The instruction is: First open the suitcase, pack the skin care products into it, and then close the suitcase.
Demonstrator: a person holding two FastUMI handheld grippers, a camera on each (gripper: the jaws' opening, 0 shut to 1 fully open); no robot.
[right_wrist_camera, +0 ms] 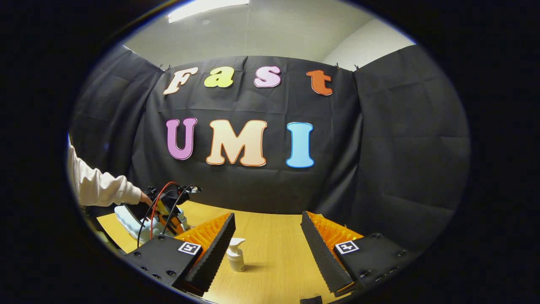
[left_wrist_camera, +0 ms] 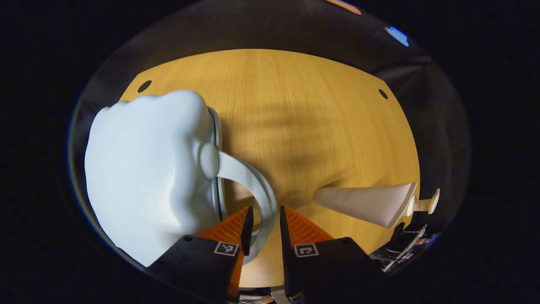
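**Left gripper view: jaws around the suitcase handle, bottle off to the side**

Left gripper view looks down on a wooden table (left_wrist_camera: 303, 126). The left gripper (left_wrist_camera: 263, 226) has its jaws narrowly parted with the curved handle (left_wrist_camera: 257, 190) of the pale blue suitcase (left_wrist_camera: 147, 173) running between them; whether both fingers actually press on the handle cannot be told. The suitcase lies closed to the left of the jaws, its zipper seam facing the table's middle, and its lower edge is cut off by the gripper body. To the right of the jaws a cream pump bottle (left_wrist_camera: 367, 202) appears stretched sideways by the lens, its pump head pointing away from the jaws. Below it, at the table's edge, a clutter of cables is too small to make out.

In the right gripper view the right gripper (right_wrist_camera: 268, 240) is held wide open and has hold of nothing. The pump bottle (right_wrist_camera: 235, 254) stands upright on the table (right_wrist_camera: 274, 261) between the jaws, close to the left finger but apart from it. Beyond the left finger, a white sleeve (right_wrist_camera: 99, 185) reaches to the other gripper (right_wrist_camera: 166, 207), whose body and red and black wires hide most of the suitcase (right_wrist_camera: 130, 221).
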